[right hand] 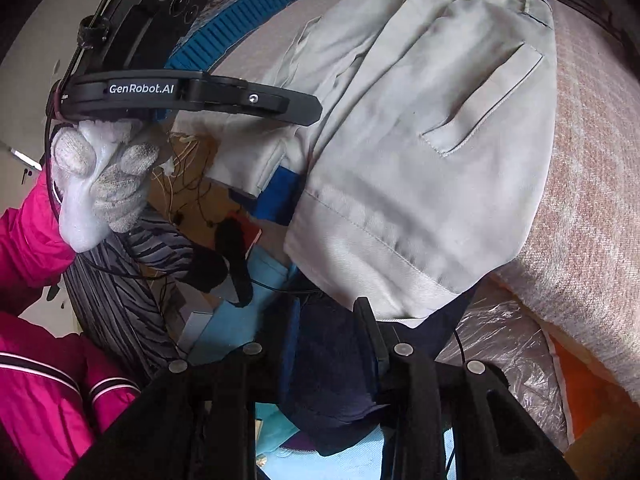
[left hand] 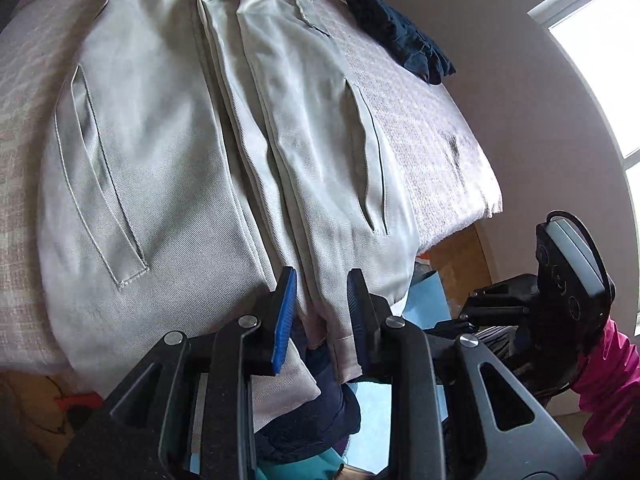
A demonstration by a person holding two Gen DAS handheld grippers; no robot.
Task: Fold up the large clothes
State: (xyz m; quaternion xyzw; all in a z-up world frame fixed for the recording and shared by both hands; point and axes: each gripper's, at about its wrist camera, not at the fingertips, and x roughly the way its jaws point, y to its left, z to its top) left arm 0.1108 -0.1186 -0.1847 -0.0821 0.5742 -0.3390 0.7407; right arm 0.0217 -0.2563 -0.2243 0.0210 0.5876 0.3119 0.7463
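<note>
Blue ribbed pads line the left claw (left hand: 320, 312), whose jaws stand partly apart astride the near hem of the pale grey garment (left hand: 168, 168). Cloth runs between the pads, but I cannot tell whether they press on it (a strip of gap shows beside each pad). The right claw (right hand: 328, 344) hangs below the garment's near edge with its jaws partly apart; dark blue cloth (right hand: 332, 384) shows between and behind them, and whether any of it is pinched I cannot tell either.

Outward from there, the garment lies spread on the bed (left hand: 420, 120), covered in a pinkish-white woven spread. It looks like a jacket or trousers of smooth twill, with a slanted welt pocket on each side and a doubled seam down the middle. Its near end droops over the bed's edge, and the far end bunches towards the headrail. A dark blue garment (left hand: 404, 40) sits at the far right of the bed. In the right wrist view a gloved hand (right hand: 100, 176) in a pink sleeve (right hand: 28, 240) holds the left tool.

Risks, as I judge them: the slick fabric could slip from a shallow pinch at the hem; the right claw could catch the dark cloth below instead of the grey edge; and the overhang could drag the fold crooked.
</note>
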